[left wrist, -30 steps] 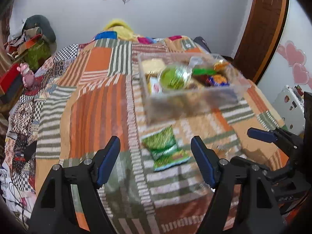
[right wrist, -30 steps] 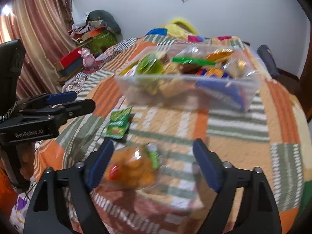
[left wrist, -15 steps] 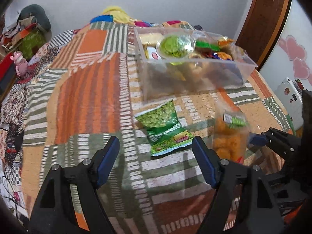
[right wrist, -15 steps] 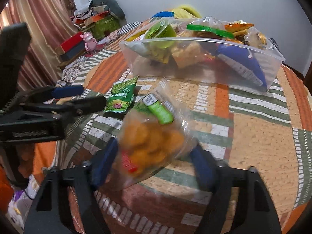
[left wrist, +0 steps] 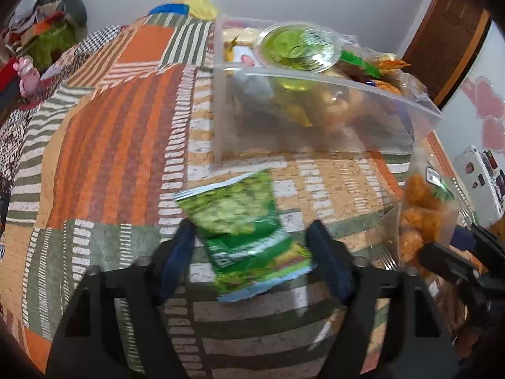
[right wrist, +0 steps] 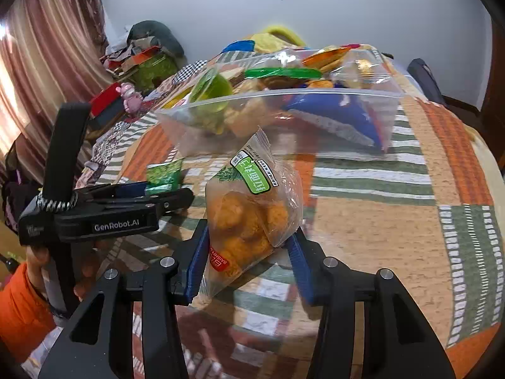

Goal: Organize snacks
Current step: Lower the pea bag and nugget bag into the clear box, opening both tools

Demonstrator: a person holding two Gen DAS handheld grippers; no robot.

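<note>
A green snack packet lies on the patchwork quilt, between the open fingers of my left gripper; it also shows in the right wrist view. My right gripper is shut on a clear bag of orange snacks with a green label, held above the quilt; the bag shows at the right edge of the left wrist view. A clear plastic bin holds several snacks, among them a round green-lidded cup; the bin stands beyond both grippers.
The bed's left edge drops to clutter: a pink toy, red boxes and a pile of clothes. A curtain hangs at left. A brown door stands at right.
My left gripper moved forward and down until the green packet lay between its fingers. My right gripper closed on the orange snack bag and lifted it upright.
</note>
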